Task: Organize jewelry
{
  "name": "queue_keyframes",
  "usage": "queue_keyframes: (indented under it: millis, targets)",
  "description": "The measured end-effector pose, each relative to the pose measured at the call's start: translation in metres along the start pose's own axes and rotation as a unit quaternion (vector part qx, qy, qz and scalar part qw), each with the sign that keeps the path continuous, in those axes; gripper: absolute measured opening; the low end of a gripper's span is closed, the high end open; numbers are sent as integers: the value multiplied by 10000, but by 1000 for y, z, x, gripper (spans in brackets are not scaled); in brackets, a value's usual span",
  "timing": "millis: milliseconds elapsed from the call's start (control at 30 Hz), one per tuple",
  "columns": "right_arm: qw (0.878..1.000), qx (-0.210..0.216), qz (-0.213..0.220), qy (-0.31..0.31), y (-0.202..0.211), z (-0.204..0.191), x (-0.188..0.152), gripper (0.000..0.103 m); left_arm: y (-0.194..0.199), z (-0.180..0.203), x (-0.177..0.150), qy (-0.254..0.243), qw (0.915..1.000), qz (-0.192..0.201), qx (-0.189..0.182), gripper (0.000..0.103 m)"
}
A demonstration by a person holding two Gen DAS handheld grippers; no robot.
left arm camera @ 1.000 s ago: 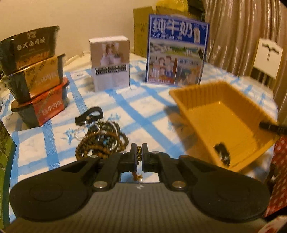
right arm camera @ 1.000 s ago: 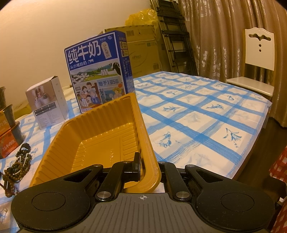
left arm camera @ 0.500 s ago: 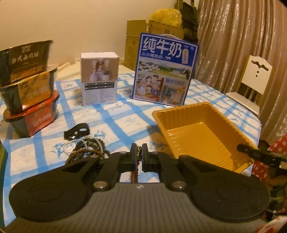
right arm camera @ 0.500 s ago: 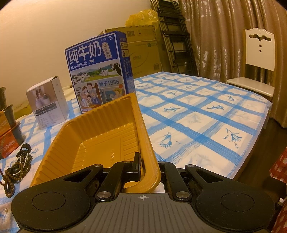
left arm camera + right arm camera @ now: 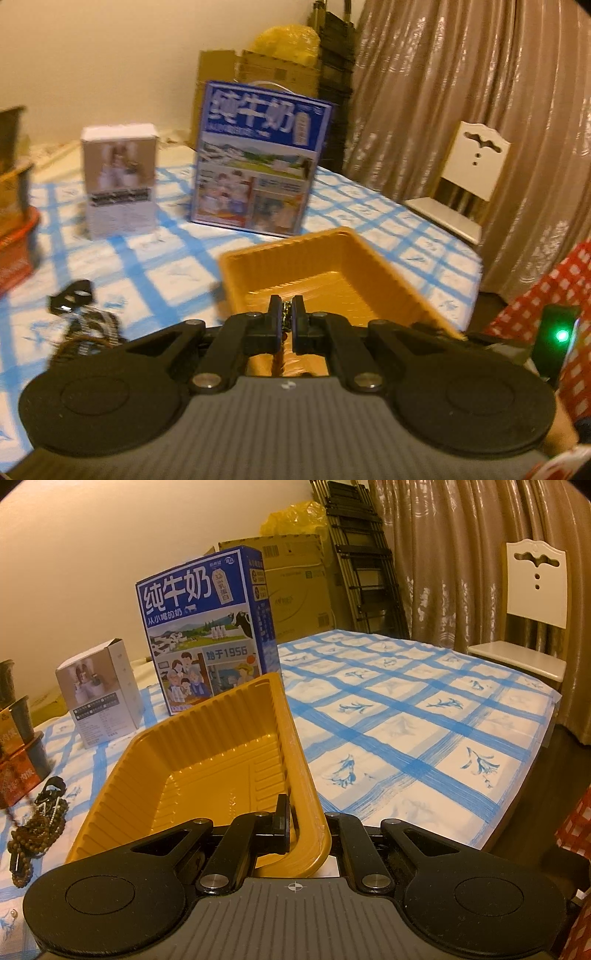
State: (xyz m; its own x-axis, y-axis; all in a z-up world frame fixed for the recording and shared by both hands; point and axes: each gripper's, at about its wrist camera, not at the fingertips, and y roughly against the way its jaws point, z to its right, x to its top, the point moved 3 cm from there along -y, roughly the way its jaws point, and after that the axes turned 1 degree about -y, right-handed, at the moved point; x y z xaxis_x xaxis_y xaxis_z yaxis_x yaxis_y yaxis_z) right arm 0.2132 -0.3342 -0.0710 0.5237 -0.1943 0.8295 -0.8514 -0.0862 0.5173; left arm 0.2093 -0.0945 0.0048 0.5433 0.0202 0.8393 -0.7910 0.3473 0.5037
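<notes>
Blue-checked surface (image 5: 424, 716) carries two boxes, one yellow tray (image 5: 207, 760) and one bead pile (image 5: 35, 827); left hand-held gripper (image 5: 286, 319) pinches one chain (image 5: 285, 320) above the tray, right hand-held gripper (image 5: 295, 821) clamps the tray's rim

Milk carton (image 5: 207, 635) — white chair (image 5: 532, 590)

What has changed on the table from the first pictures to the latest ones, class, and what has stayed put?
The left tongs, shut on a beaded strand, have carried it from over the jewelry pile across to above the yellow tray. Nothing was released. The right tongs stay clamped on the tray's corner, and the milk carton and white box have not moved.
</notes>
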Motion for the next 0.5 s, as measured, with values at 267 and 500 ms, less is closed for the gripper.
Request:
queue_keyframes:
  millis: [267,500]
  targets:
    - [10000,12,1,5,1,-3,2,6,-40,31,-19,220,9979,-432,-418,4]
    - [10000,6,5,7,1,-1,1,6,-67,43,-34,435,9937,-789,-665,4]
